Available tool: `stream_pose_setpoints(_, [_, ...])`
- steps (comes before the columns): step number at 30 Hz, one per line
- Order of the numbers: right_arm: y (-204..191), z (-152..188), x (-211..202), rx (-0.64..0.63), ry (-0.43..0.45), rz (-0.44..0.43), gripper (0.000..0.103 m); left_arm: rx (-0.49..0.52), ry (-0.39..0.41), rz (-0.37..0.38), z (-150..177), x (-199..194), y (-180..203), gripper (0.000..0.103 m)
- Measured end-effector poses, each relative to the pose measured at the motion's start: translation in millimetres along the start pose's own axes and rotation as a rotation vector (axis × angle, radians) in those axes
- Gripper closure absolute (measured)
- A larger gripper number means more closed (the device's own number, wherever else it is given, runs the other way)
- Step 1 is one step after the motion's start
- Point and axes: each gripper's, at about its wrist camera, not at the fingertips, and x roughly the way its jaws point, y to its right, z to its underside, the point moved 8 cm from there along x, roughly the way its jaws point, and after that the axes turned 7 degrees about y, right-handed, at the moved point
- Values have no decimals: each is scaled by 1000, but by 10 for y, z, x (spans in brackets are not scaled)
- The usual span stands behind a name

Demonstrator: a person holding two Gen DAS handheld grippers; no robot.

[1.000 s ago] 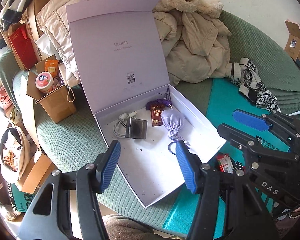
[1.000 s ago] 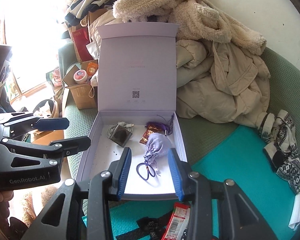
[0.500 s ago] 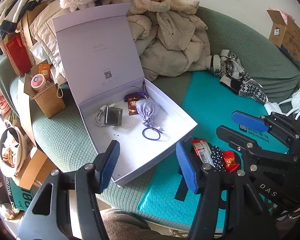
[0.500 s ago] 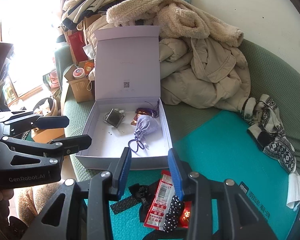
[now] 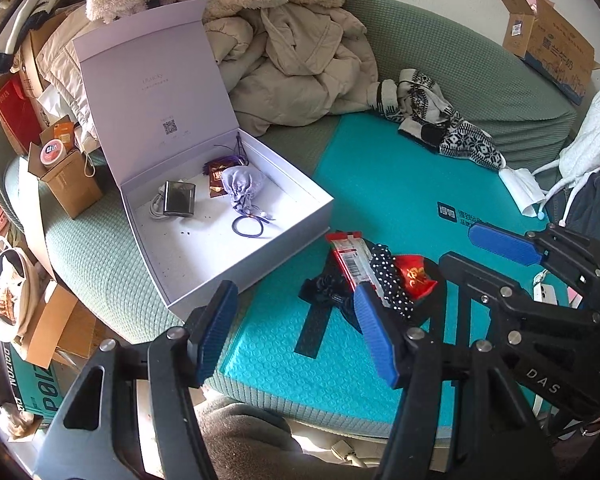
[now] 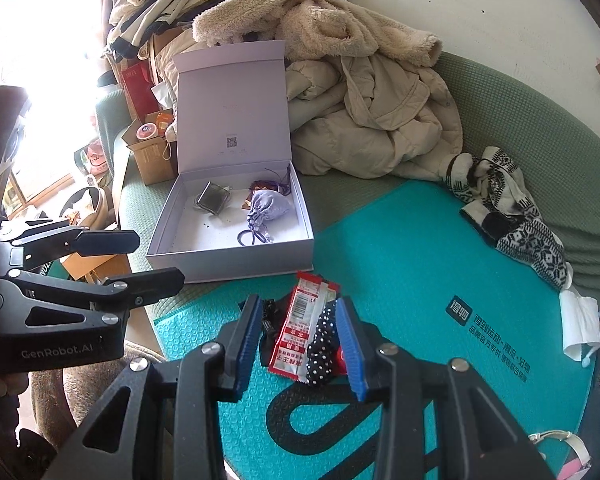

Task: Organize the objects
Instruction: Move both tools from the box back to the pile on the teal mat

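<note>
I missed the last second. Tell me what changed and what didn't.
Both grippers swung away from the white box toward the pile of packets on the teal mat; the right gripper now frames it. The left gripper widened slightly. Nothing was grasped; the box contents are unchanged.

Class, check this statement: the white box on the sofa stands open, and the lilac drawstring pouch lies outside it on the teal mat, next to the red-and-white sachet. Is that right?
Not quite. The white box does stand open, but the lilac drawstring pouch lies inside it, not on the teal mat. The red-and-white sachet is on the mat, apart from the pouch. The left wrist view shows this; the right wrist view agrees.
</note>
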Motion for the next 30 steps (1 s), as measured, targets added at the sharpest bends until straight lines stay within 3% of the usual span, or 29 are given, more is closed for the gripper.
stream_pose_setpoints(18, [326, 477, -326, 86, -21, 54, 65, 63, -28, 52, 291, -139, 624, 44])
stream_pose_setpoints(30, [504, 791, -73, 130, -103, 55, 65, 72, -97, 110, 503, 244, 843, 44])
